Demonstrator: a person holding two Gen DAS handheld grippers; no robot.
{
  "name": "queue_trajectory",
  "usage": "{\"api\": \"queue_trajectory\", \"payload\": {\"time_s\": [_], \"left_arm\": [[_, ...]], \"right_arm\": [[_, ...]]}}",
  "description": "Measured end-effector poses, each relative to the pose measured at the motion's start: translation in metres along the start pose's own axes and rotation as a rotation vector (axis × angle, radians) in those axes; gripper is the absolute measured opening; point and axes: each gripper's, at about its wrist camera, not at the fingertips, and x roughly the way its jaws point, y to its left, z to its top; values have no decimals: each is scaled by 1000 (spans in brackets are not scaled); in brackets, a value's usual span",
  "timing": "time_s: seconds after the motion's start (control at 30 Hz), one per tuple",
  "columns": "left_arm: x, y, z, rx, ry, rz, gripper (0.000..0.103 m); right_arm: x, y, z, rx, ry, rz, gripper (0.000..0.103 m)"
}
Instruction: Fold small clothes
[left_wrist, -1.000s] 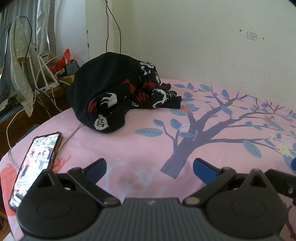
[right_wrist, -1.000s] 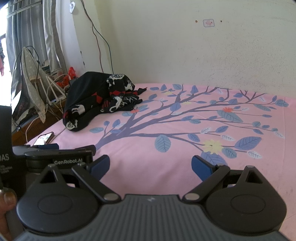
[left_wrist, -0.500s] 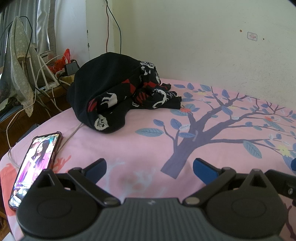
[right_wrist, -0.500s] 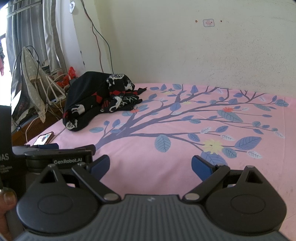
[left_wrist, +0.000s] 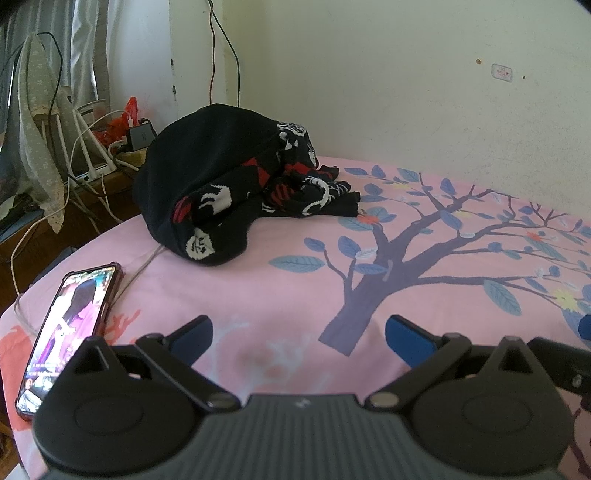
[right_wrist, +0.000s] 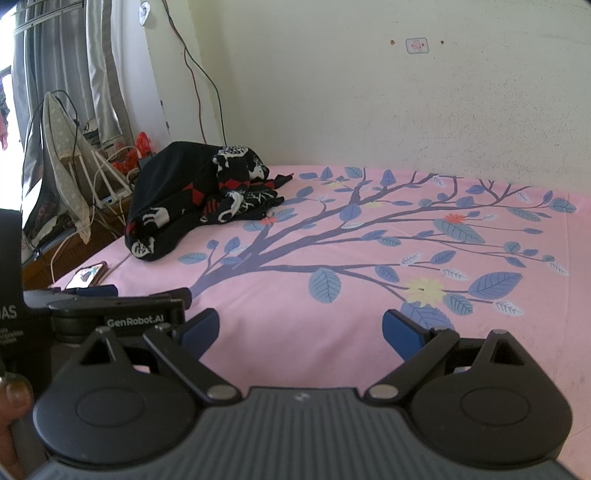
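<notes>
The folding is not started, as far as one can judge: the clothes (left_wrist: 236, 184) lie in one crumpled black heap with red and white patterns, at about 11 o'clock in the left wrist view and about 10 o'clock in the right wrist view, near the far left corner of the pink bed sheet (left_wrist: 258, 295). No piece is spread out flat and no folded piece is visible anywhere on the sheet. The left gripper (left_wrist: 299, 332) hangs low over the sheet with its jaws wide apart and nothing between them, well apart from the heap. The right gripper (right_wrist: 301, 328) is the same, jaws apart and empty, just beside the left one. A phone (left_wrist: 70, 332) with a lit screen lies at 9 o'clock near the bed edge. So everything is left to do: to reach the heap, pull one garment out, flatten it and fold it.
</notes>
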Motion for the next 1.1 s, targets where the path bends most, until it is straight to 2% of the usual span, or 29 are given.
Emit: {"api": "queue_trajectory", "payload": {"time_s": [0.33, 0.5, 0.63, 0.7, 0.77, 0.8, 0.83, 0.87, 0.9, 0.93, 1.0, 1.07, 1.1], "left_arm": [[-1, 0, -1, 1, 0, -21, 103], [-3, 5, 1, -11, 4, -91, 103], [-14, 37, 2, -117, -22, -164, 103], [-20, 59, 4, -177, -55, -179, 103], [-22, 77, 8, -187, -82, -174, 103], [-23, 84, 9, -172, -107, -162, 103], [-24, 87, 11, -154, -132, -145, 103], [-25, 89, 11, -133, -162, -124, 103], [-25, 91, 10, -118, -190, -114, 103], [-25, 93, 8, -119, -211, -123, 103], [-20, 99, 4, -155, -228, -175, 101], [-23, 104, 4, -178, -249, -202, 98], [-26, 107, 3, -192, -265, -222, 99]], "right_arm": [[1, 0, 3, 1, -2, -2, 89], [-3, -3, 0, 10, -22, -2, 89], [-5, -12, 1, 73, -45, 11, 89], [-2, -16, 7, 100, -27, 18, 89], [8, -14, 16, 90, 9, 40, 89], [13, -10, 23, 71, 25, 43, 86], [19, -5, 32, 46, 38, 52, 72], [27, 2, 43, 21, 57, 80, 66], [36, 9, 53, 10, 81, 119, 51], [48, 17, 66, 9, 105, 155, 46], [69, 33, 88, 5, 134, 208, 44], [93, 51, 111, 8, 141, 259, 47], [107, 59, 122, 18, 147, 276, 57]]}}
